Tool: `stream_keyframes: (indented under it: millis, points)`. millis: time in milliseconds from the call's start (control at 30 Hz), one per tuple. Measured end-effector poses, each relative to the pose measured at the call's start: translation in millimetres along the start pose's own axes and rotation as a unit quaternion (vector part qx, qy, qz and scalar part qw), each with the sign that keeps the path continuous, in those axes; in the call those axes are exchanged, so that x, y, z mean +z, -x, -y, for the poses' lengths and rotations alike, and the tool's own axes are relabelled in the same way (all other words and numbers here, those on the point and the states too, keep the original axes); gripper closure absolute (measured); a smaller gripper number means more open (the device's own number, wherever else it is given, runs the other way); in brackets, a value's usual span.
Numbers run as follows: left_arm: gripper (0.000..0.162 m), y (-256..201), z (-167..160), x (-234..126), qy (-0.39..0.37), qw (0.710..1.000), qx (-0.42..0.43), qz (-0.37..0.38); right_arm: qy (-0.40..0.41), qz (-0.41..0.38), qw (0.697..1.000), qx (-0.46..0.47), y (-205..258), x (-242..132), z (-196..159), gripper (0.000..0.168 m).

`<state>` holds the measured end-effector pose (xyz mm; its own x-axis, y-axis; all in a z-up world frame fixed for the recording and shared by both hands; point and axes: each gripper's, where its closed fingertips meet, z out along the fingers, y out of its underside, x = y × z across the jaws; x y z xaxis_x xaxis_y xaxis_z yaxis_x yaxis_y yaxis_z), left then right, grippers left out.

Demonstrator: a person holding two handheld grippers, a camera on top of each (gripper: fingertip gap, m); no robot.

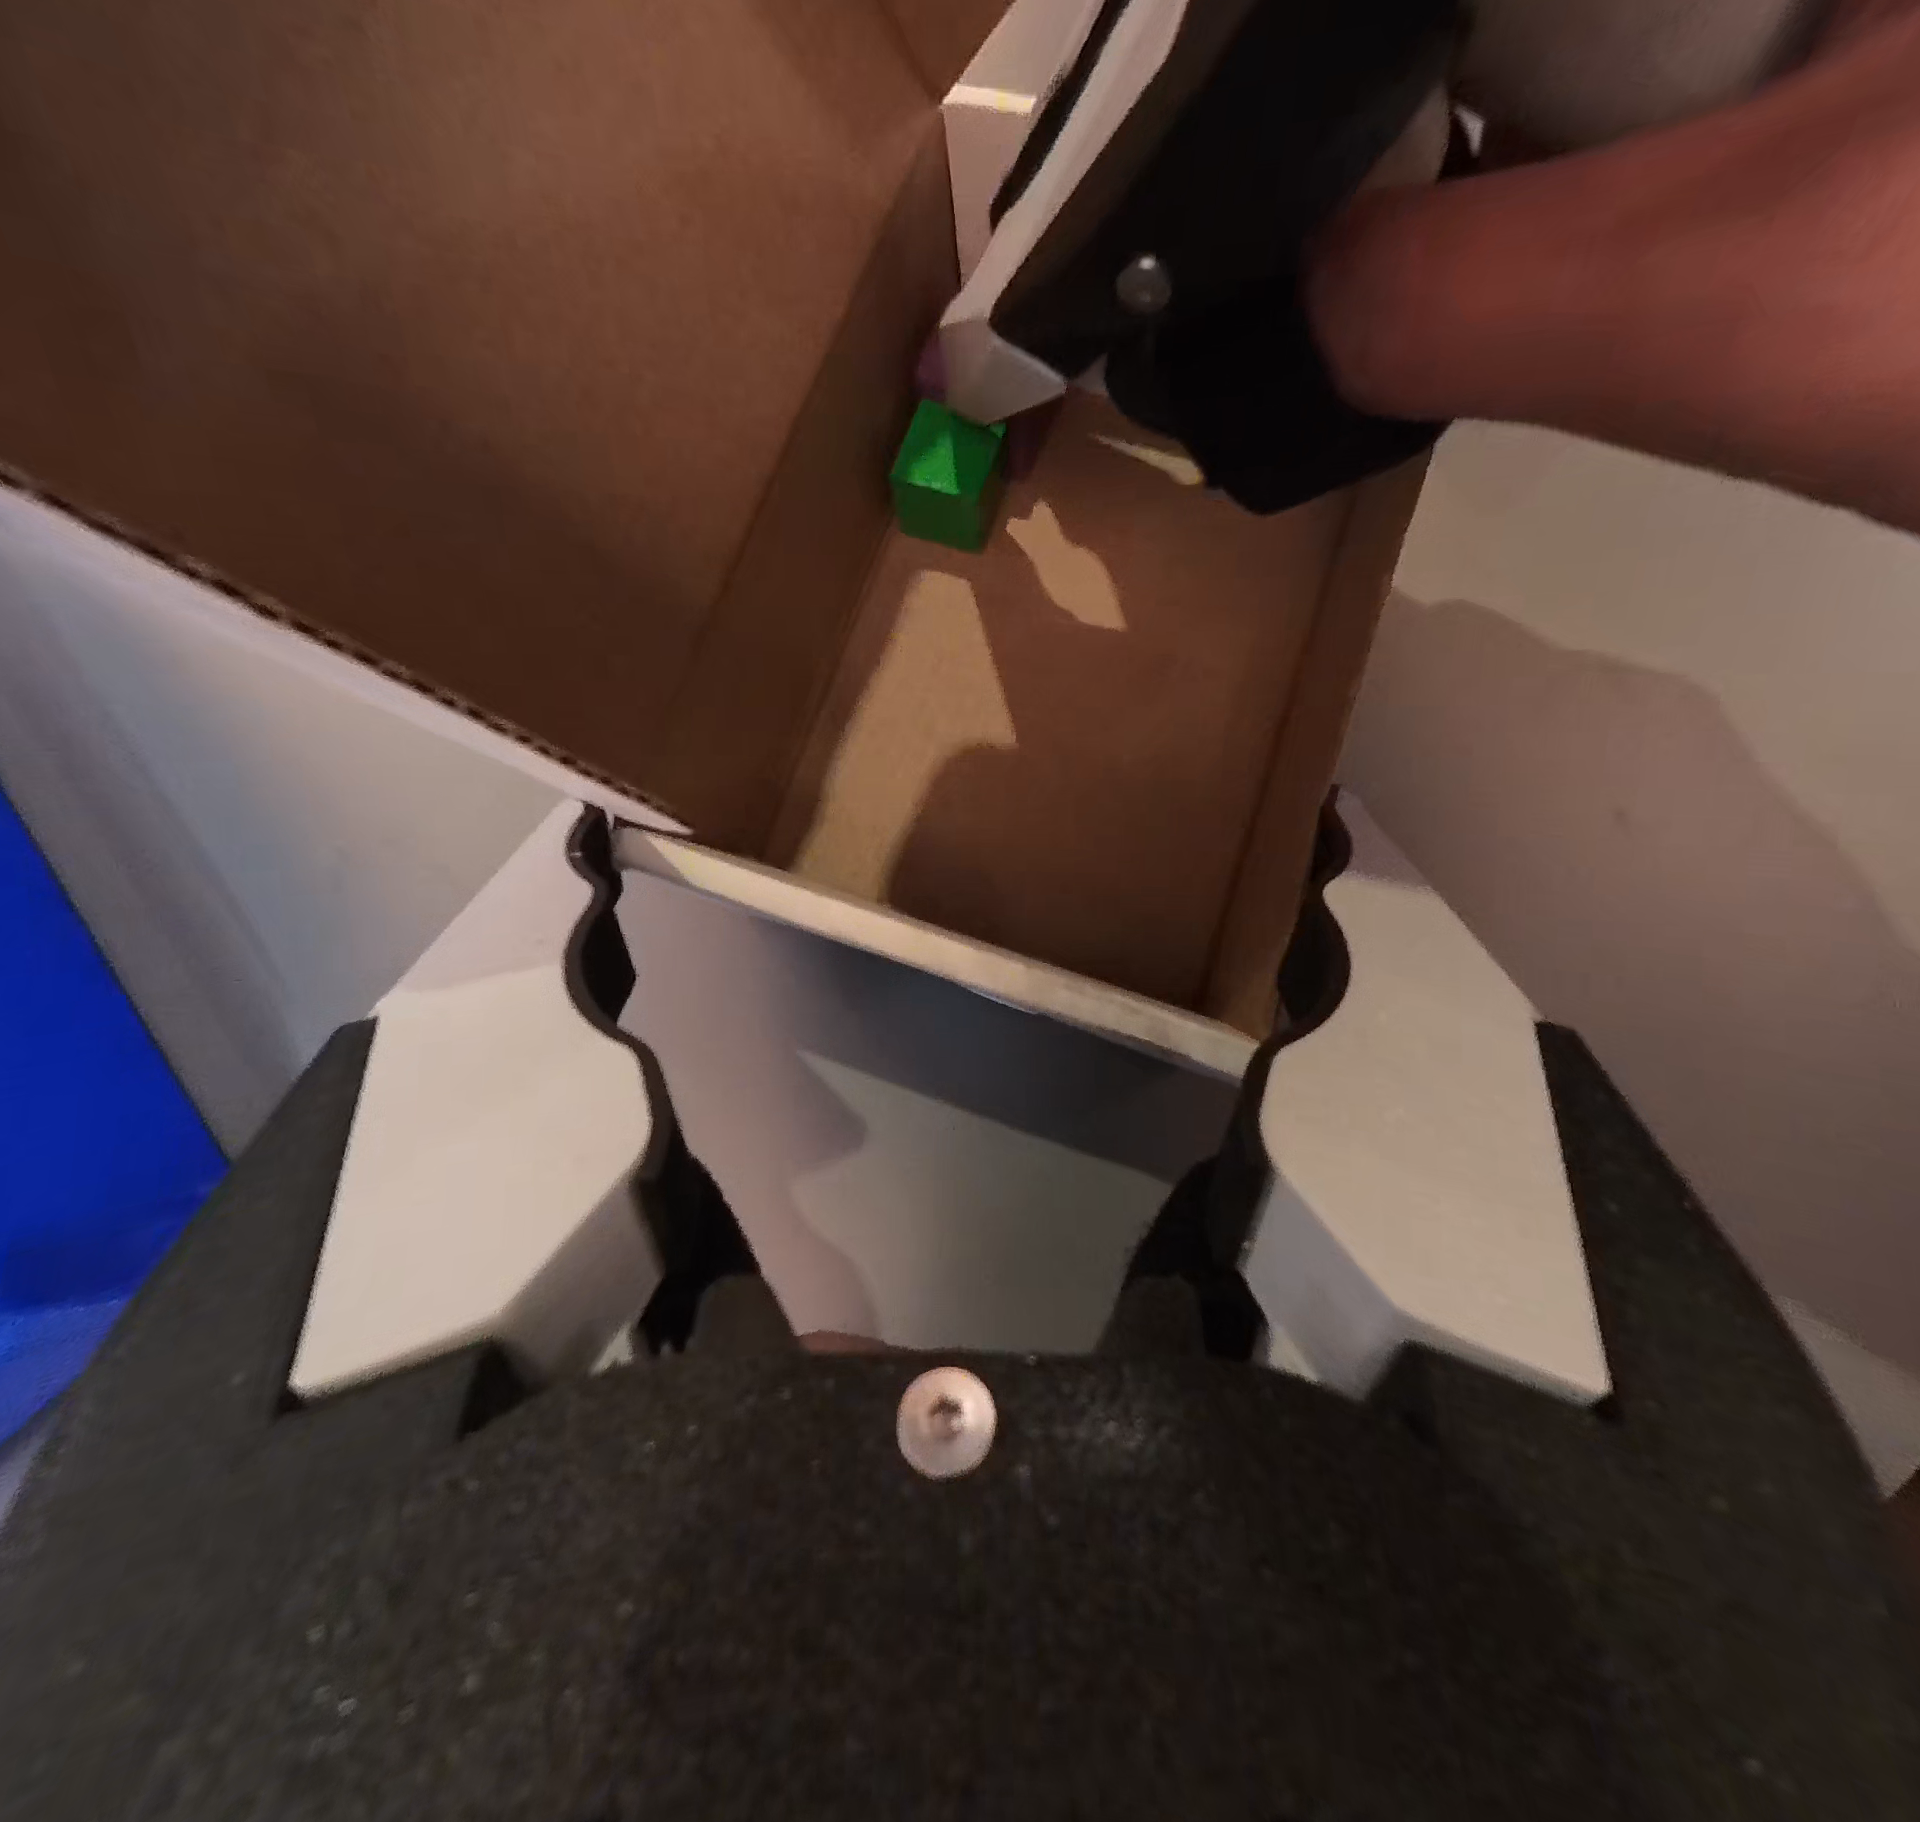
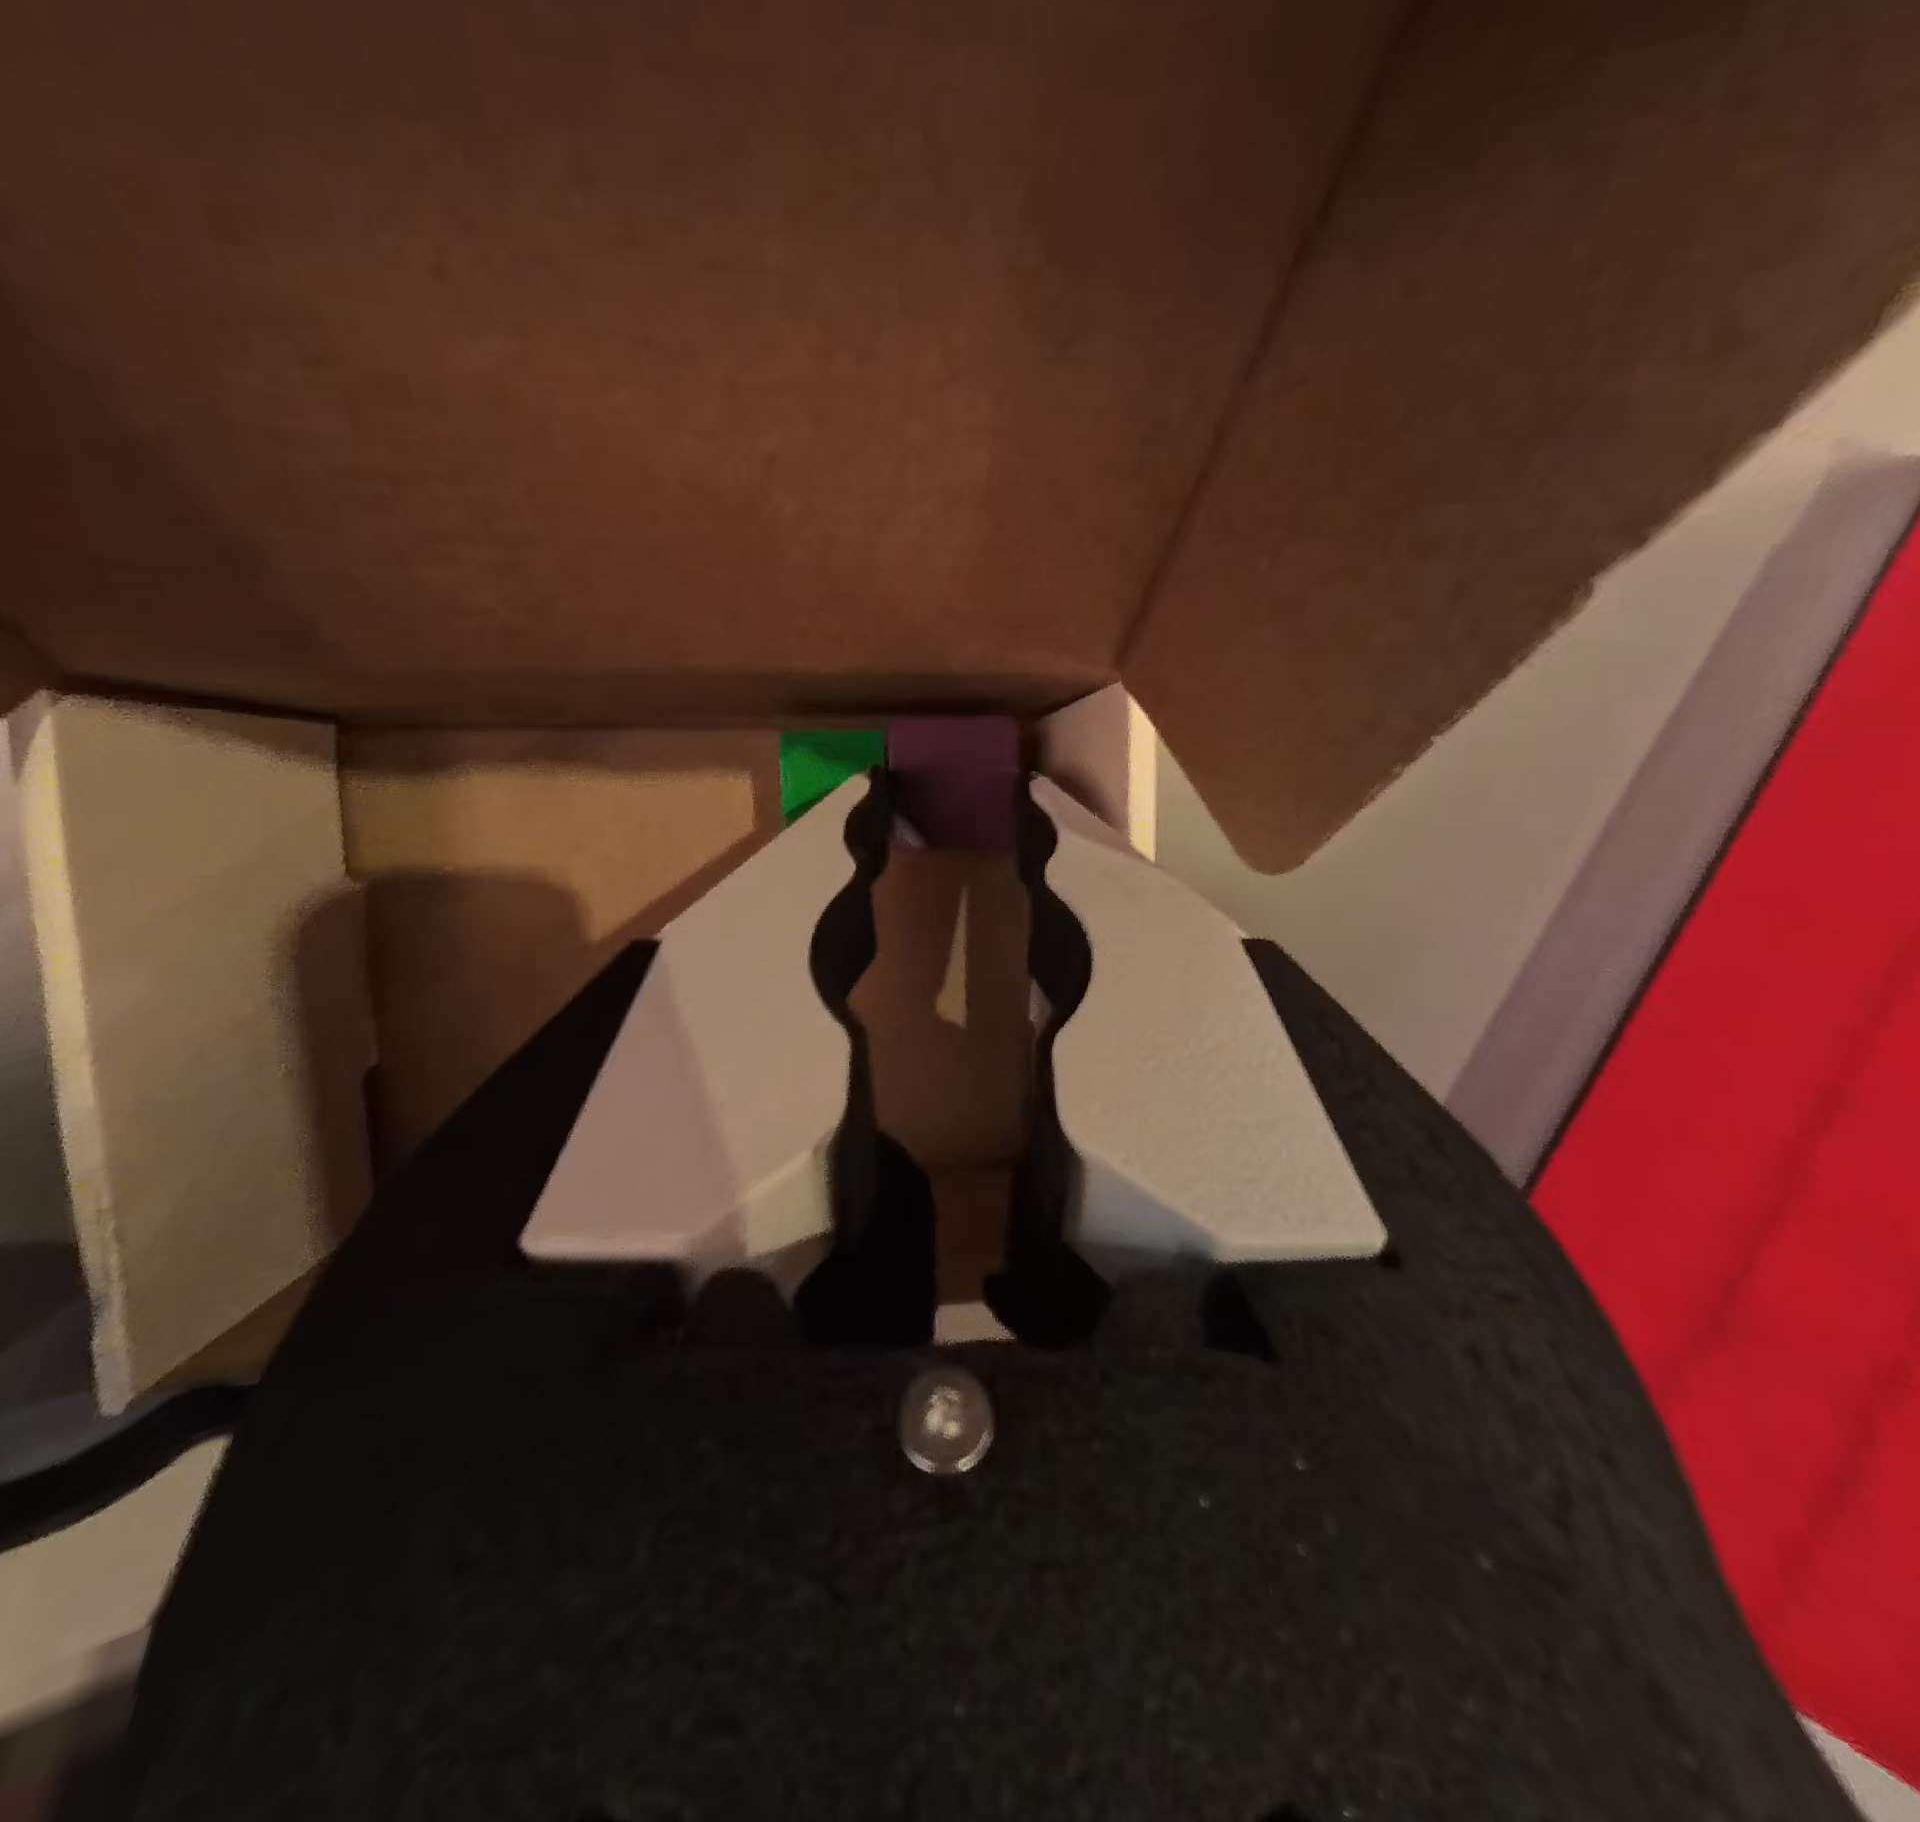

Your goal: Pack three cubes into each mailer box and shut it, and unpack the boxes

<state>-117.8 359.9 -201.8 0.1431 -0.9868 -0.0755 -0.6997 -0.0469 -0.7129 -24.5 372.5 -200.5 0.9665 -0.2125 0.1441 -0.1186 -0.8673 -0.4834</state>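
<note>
White table (image 1: 1662,733) under everything, with a blue patch (image 1: 62,1097) at the left edge of the left wrist view and a red sheet (image 2: 1766,1045) at the right of the right wrist view. We see one open mailer box (image 1: 1091,785), brown inside and white outside, its lid (image 1: 416,318) raised on the left. Our left gripper (image 1: 940,941) has its fingers spread wide across the box's near white end wall, one fingertip at each outer corner; whether they press it we cannot tell. Our right gripper (image 2: 956,811) reaches into the far end of the box, held by a hand (image 1: 1610,266) seen in the left view. Its fingers stand narrowly apart around a purple cube (image 2: 951,785), tips at the cube's two sides; a firm clamp cannot be confirmed. The purple cube sits in the far corner on the box floor. A green cube (image 1: 945,479) lies just beside it, also against the far wall, touching or nearly so. In the left view the purple cube is mostly hidden behind the right fingertip (image 1: 997,370).
</note>
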Motion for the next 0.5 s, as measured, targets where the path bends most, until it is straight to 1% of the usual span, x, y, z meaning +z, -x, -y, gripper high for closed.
stream_keyframes:
  millis: [33,67,133,233,267,333,367,467,500]
  points:
    - [0.035,0,0,0,-0.001,1.0,-0.001,-0.001,-0.017,0.022,1.0,0.0,5,-4,5,0.165]
    - [0.035,0,0,0,-0.002,1.0,-0.002,-0.002,-0.044,0.034,0.998,0.006,8,-12,12,0.168]
    - [0.035,0,0,0,-0.002,1.0,-0.002,-0.005,-0.047,0.036,0.998,-0.011,9,-22,12,0.168]
    - [0.035,1,0,0,-0.002,1.0,-0.003,-0.008,-0.046,0.073,0.996,-0.004,18,-38,7,0.168]
    - [0.035,1,0,0,-0.001,1.0,-0.002,-0.008,-0.039,0.067,0.997,-0.008,15,-39,4,0.167]
    - [0.035,0,0,0,-0.001,1.0,0.002,-0.008,-0.015,0.057,0.998,-0.019,12,-34,-5,0.137]
    - [0.035,0,0,0,-0.001,1.0,0.003,-0.008,-0.009,0.059,0.997,-0.039,13,-29,-6,0.132]
    - [0.035,0,0,0,-0.002,1.0,0.009,-0.009,0.007,0.011,0.994,-0.112,1,-13,-9,0.133]
    - [0.035,0,0,0,-0.003,1.0,0.01,-0.009,0.013,0.015,0.992,-0.127,3,-8,-9,0.131]
